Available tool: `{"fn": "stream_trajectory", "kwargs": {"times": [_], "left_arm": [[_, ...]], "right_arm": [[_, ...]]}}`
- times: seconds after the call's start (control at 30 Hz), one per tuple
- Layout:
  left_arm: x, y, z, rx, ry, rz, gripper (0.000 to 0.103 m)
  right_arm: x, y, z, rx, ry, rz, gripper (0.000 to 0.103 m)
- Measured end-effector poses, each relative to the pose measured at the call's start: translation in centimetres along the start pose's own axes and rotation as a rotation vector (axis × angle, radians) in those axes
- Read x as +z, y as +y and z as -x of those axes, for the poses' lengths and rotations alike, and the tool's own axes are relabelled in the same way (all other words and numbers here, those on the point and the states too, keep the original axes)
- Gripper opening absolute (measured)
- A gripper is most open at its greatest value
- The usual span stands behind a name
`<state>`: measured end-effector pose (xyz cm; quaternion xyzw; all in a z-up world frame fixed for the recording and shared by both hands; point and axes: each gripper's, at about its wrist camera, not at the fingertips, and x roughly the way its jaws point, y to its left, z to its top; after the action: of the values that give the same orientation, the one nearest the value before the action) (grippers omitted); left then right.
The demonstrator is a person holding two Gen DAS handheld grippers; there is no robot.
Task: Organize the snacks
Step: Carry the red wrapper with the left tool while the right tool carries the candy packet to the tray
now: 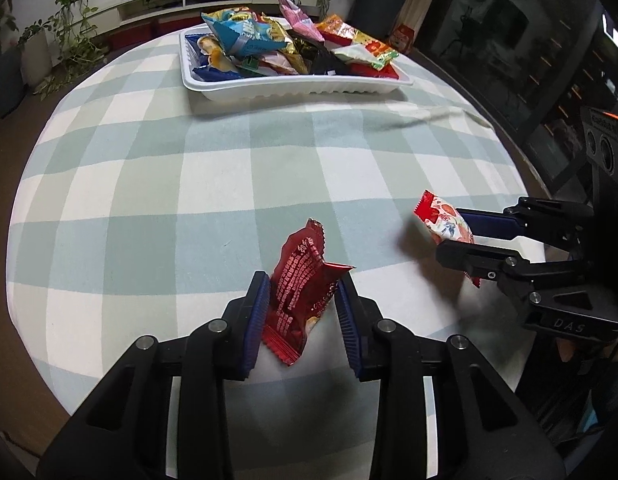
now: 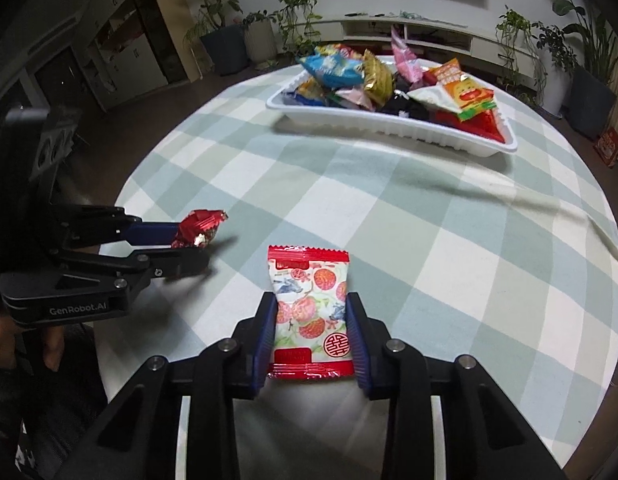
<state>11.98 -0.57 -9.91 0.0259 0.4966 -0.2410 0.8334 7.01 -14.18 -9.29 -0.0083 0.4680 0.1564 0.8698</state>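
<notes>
Snacks (image 1: 269,46) are sitting heaped in a white tray (image 1: 293,90) at the far side of a round table that is wearing a green-and-white checked cloth (image 1: 213,184). The heap is mixing blue, gold, pink, black, orange and red wrappers, and several are rising above the tray rim. A long crease is running across the cloth just near of the tray, toward the right.

Left gripper (image 1: 301,308) is working at the near edge, pointing steeply down. Its blue pads are pressing on a crumpled dark red packet (image 1: 299,292) from both sides, and the packet is standing up between them with its serrated ends showing above and below. A hand is gripping the handle behind it, seen in the right wrist view.

Right gripper (image 2: 311,330) is working beside it, on the right and well apart. Its pads are bearing on both edges of a white packet with red fruit print (image 2: 309,308), clamping it. The packet is staying flat and undistorted, its red sealed ends at top and bottom.
</notes>
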Motion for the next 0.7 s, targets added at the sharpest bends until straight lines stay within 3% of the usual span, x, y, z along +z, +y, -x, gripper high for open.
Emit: {"fn": "stream_trajectory", "kwargs": {"times": [0.47,0.7], "left_arm": [[1.8,-1.4,1.2,-0.064,-0.067,0.039,0.029],[5.9,-1.0,3.0,-0.081,-0.141,0.048,0.029]], "right_arm": [[0.6,-2.5,2.8,-0.002,-0.062,-0.064,0.037],[3.3,-4.9,4.8,-0.021,-0.119,-0.094,0.037]]}}
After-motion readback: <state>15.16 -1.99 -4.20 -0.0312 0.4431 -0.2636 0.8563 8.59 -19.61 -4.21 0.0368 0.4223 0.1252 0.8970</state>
